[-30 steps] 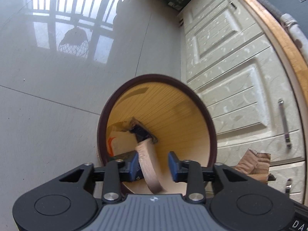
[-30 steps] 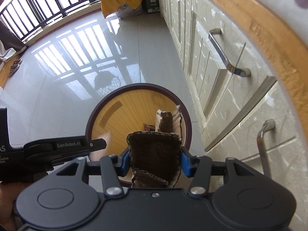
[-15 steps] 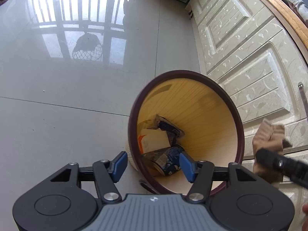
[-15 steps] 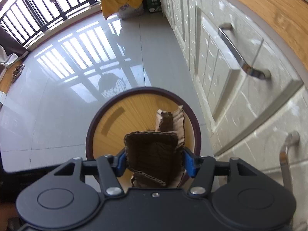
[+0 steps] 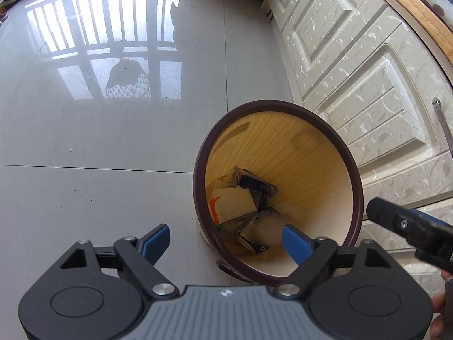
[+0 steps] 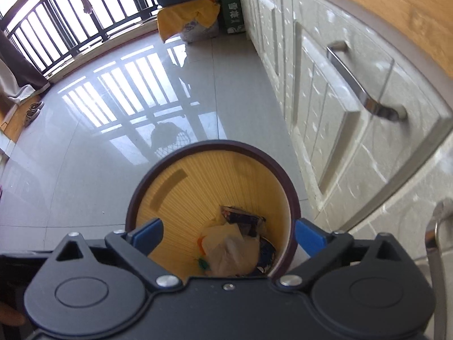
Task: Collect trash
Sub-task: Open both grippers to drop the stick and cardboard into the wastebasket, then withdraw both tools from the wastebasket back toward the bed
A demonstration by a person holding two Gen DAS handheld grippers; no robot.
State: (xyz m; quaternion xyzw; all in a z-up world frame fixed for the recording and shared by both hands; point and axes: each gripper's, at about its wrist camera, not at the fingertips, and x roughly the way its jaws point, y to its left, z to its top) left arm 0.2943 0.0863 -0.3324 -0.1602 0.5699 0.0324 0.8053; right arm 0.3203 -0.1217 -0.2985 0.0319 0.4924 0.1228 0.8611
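Green carton (image 6: 230, 2) at the far end of the cabinets carries white characters too small to read; no other writing is legible. Both grippers hang over the round waste bin (image 5: 355, 175), its rim dark maroon, its ribbed inner wall yellow like wood. Left gripper (image 5: 226, 239) and right gripper (image 6: 228, 231) have just been opening, blue pads spread wide with nothing between them. Crumpled trash (image 6: 229, 248), tan paper, cardboard and dark printed wrappers, lies at the bin's bottom below the jaws. Glossy grey tiles (image 5: 85, 141) mirror a railing; cream embossed cabinet doors (image 6: 334, 130) bear metal handles
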